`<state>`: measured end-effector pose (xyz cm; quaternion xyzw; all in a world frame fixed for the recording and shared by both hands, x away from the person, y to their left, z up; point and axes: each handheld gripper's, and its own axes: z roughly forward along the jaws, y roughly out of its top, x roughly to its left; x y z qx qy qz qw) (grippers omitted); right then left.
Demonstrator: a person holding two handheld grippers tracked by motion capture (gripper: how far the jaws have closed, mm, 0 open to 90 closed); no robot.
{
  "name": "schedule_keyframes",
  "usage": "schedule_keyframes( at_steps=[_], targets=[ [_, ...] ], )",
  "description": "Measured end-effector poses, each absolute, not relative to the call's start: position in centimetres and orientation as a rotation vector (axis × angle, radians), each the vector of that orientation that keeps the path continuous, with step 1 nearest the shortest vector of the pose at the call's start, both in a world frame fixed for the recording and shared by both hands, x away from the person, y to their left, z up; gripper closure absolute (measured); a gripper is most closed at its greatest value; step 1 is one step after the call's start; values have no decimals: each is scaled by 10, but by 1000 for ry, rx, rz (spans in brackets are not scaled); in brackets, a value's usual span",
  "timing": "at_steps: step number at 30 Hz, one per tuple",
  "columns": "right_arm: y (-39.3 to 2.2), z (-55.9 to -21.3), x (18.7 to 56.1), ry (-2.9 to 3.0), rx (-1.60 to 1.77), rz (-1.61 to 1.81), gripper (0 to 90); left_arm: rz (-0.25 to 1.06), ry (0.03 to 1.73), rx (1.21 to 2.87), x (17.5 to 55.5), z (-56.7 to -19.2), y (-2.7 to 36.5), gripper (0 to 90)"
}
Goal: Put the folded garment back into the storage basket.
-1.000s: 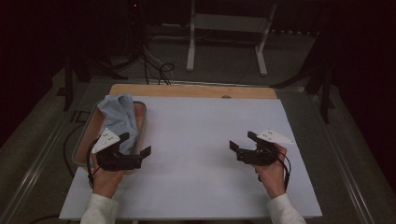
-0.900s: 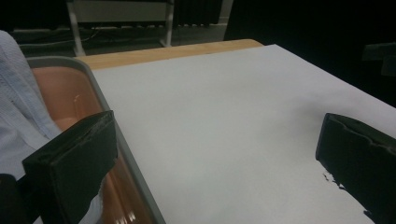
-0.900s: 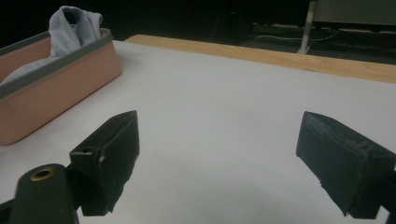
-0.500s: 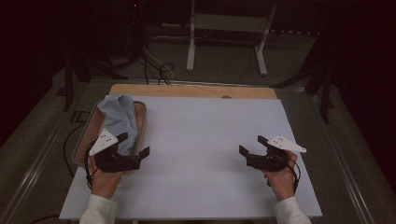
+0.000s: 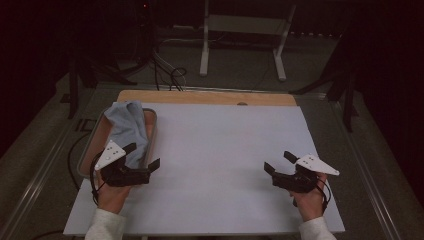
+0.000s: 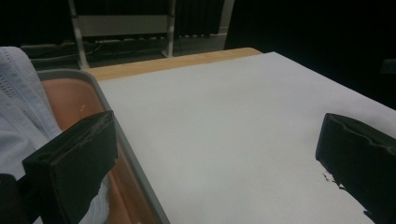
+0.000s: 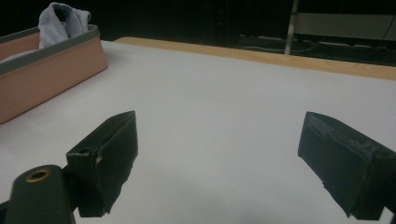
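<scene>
At the near end of the tray (image 5: 88,150), the left tool (image 5: 145,156) hovers with its jaws spread wide and empty, one jaw over the tray rim and the other over the white sheet (image 5: 220,150) of the bench, probably to take the blue cloth (image 5: 129,131) that lies crumpled inside the tray. Far from the tray, at the other side of the sheet, the right tool (image 5: 278,162) is also wide open and holds nothing, as if waiting. Compared with one second ago, the right tool sits nearer to the person and farther from the tray, while the left tool and the cloth keep their places.

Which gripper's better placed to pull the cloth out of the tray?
Left. The left gripper is open at the tray, one jaw over the blue cloth. The right gripper, also open, sits far across the white sheet.
</scene>
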<state>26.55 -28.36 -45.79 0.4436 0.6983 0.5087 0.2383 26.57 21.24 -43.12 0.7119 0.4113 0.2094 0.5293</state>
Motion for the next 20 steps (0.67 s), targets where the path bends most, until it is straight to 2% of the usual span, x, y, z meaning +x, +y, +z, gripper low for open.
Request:
schedule_keyframes(
  at_steps=[20],
  targets=[
    [-286,-462,262,1901,1186,1404,126,502,979,1700,266,-433,211,5]
  ],
)
